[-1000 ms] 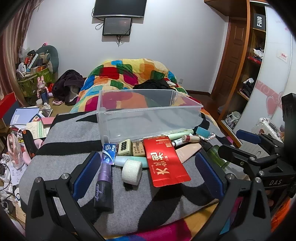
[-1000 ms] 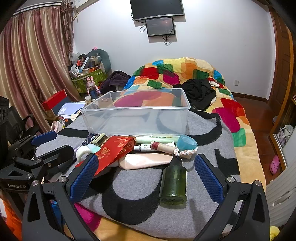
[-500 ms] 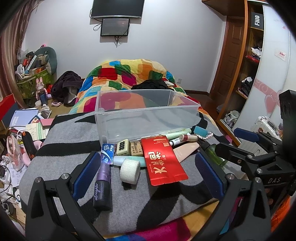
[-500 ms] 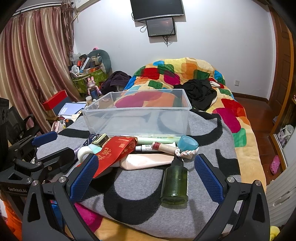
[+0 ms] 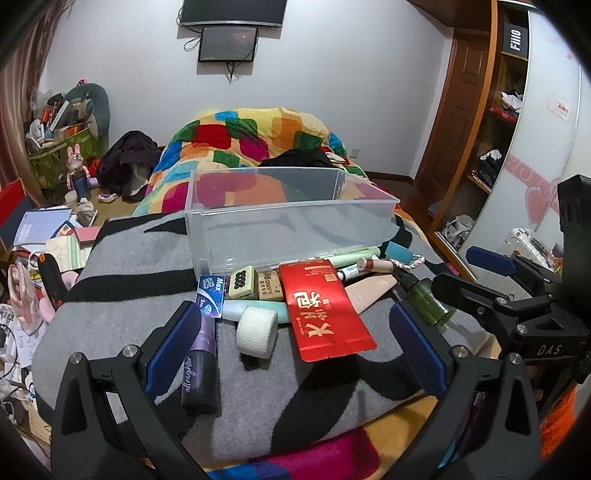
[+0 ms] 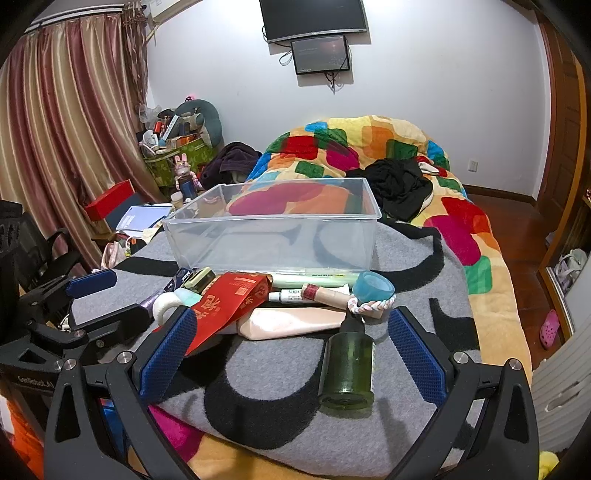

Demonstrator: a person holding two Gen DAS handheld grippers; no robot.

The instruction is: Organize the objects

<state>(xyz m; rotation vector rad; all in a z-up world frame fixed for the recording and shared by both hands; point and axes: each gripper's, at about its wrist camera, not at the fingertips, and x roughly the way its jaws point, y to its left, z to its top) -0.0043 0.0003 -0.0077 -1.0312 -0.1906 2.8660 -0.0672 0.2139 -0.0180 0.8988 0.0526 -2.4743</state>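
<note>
On grey blanket (image 5: 122,302), left to right: purple "allnighter" tube (image 5: 199,363), blue "Max" pack (image 5: 212,296), red envelope (image 5: 325,308), green bottle (image 6: 347,363). Behind, clear bin (image 5: 291,229). Left gripper (image 5: 295,349) and right gripper (image 6: 291,352) spread wide, grasping nothing.

Bedroom in home. Big bed (image 6: 461,236) fills middle, with bright patchwork quilt (image 6: 354,147) at 12 o'clock and grey-black blanket (image 6: 413,280) nearer. Two screens (image 6: 317,33) on white wall at 12 o'clock. Long pink-gold curtains (image 6: 62,122) at 10 o'clock. Wooden shelves (image 5: 495,122) and door (image 5: 454,110) at 2 o'clock. Toy bunny (image 6: 181,166), full basket (image 6: 173,158), books (image 5: 40,225) on floor at 9 o'clock. Pink shoe (image 6: 549,328) at 3 o'clock.
</note>
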